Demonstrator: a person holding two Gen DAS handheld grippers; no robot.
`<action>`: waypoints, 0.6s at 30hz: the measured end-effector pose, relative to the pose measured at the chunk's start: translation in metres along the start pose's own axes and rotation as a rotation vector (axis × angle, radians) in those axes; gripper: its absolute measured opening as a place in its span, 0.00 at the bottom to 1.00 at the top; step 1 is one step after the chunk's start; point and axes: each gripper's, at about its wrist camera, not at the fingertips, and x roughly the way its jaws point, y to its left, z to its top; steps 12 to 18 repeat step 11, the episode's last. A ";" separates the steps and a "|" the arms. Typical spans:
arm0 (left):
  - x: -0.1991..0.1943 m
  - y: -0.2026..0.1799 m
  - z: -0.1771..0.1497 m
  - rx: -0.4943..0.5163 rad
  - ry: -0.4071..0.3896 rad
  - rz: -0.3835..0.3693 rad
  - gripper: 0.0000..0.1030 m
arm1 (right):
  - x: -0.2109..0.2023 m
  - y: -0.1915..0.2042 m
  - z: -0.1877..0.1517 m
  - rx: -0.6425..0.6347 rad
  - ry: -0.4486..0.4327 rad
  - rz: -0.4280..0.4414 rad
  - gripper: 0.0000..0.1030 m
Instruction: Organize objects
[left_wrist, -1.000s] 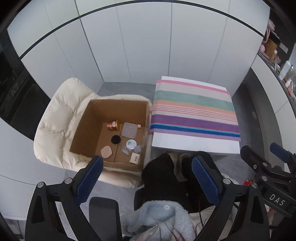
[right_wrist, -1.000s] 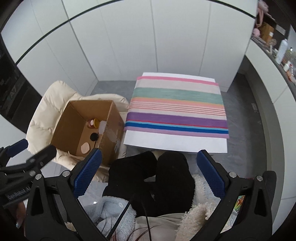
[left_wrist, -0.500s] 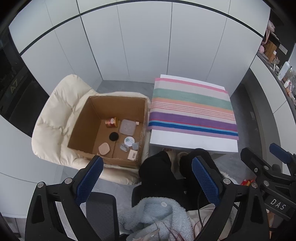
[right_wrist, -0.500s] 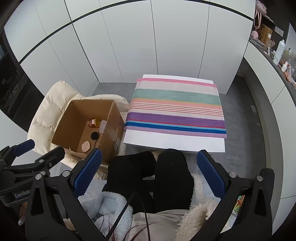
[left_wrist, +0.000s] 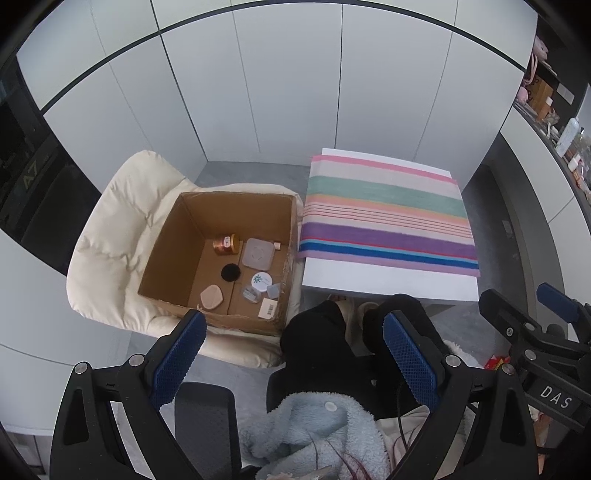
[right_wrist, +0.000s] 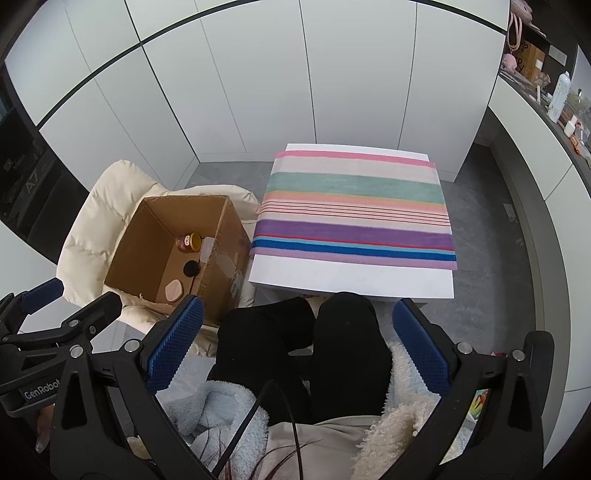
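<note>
An open cardboard box (left_wrist: 173, 254) (right_wrist: 144, 243) sits on a cream padded chair (left_wrist: 107, 243). In it lie an amber jar (left_wrist: 226, 244), a grey square lid (left_wrist: 258, 253), a black round disc (left_wrist: 230, 273), a pink pad (left_wrist: 211, 296), a white round tin (left_wrist: 261, 280), small clear cases and a labelled card. My left gripper (left_wrist: 291, 354) is open and empty, held high above the person's lap, short of the box. My right gripper (right_wrist: 299, 339) is open and empty, also over the lap, and shows at the right of the left wrist view.
A white table (left_wrist: 388, 280) (right_wrist: 351, 280) with a striped cloth (left_wrist: 388, 218) stands right of the box. The person's black-clad legs (right_wrist: 314, 343) are in front of it. White cabinet walls stand behind. A counter with bottles (right_wrist: 557, 99) runs along the right.
Both grippers have risen and pulled back a little, so box and table look smaller. Both stay open and empty.
</note>
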 end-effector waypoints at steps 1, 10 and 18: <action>0.001 -0.001 0.000 0.002 0.002 0.002 0.95 | 0.000 0.000 0.000 0.000 0.000 -0.001 1.00; 0.004 -0.008 0.000 0.019 0.013 0.000 0.95 | 0.002 -0.002 -0.001 0.008 0.003 0.000 1.00; 0.004 -0.009 0.000 0.018 0.015 -0.004 0.95 | 0.001 -0.002 -0.001 0.009 0.002 0.000 1.00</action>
